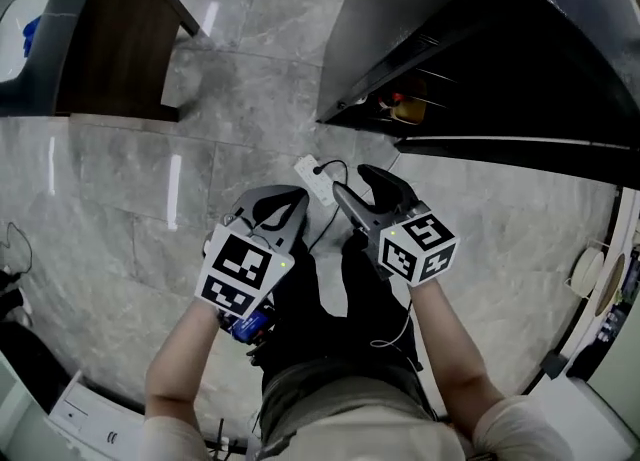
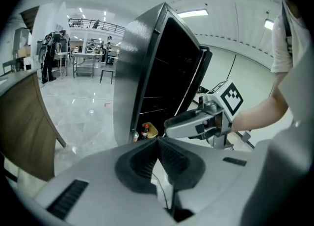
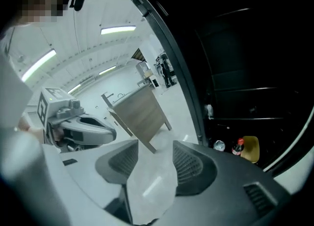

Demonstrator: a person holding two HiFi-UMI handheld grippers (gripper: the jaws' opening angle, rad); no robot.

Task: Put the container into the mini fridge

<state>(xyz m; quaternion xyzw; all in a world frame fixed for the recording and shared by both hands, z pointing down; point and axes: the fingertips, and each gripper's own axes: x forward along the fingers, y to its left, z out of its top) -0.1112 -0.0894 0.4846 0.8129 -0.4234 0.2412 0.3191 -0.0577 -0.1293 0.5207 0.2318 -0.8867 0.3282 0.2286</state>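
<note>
Head view: container in the fridge, both grippers free of it.

We judge the placing done. The yellow container (image 1: pixel 408 109) sits low inside the mini fridge (image 1: pixel 440 19), just beside a red-capped bottle (image 3: pixel 238 147), and neither gripper touches it. Our left gripper (image 1: pixel 278 207) has its jaws pressed together on nothing. Our right gripper (image 1: pixel 362 185) has its jaws spread wide, with only floor showing between them. What seems left is shutting the door (image 2: pixel 196 80), which stands open. Both grippers hover over grey floor (image 1: pixel 120 209), apart from the fridge's front edge. A white power strip (image 1: pixel 314 179) and its cable lie just ahead of them, and a wooden table (image 1: pixel 120 39) stands well off to the left, so we have open room toward the fridge.
</note>
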